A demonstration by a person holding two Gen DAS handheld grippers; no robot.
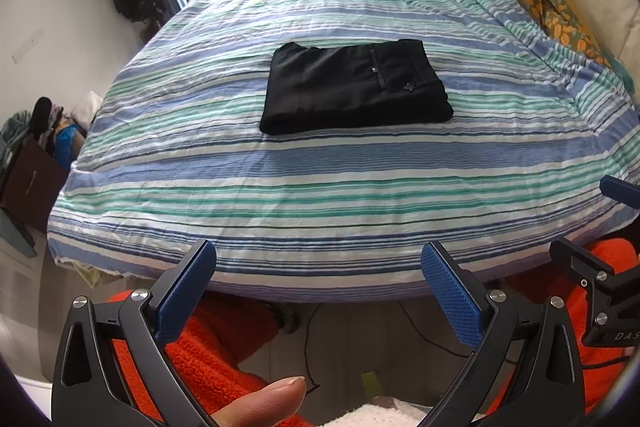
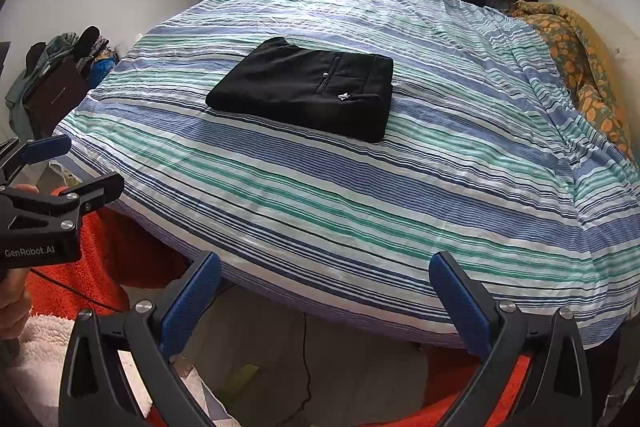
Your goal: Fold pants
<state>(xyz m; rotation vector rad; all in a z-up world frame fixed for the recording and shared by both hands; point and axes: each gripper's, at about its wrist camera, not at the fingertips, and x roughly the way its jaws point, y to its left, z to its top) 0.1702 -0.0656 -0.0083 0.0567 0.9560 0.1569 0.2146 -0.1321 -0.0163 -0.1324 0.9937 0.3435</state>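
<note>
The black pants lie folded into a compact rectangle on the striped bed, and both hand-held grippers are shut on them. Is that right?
Not quite. The black pants do lie folded on the striped bed, but the left hand-held gripper and the right hand-held gripper are open and well clear of them, as both wrist views show.

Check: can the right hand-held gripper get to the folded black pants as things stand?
Probably yes. The right hand-held gripper is open and empty at the near bed edge, and only bare striped bedsheet lies between it and the black pants. It would need a forward reach.
</note>
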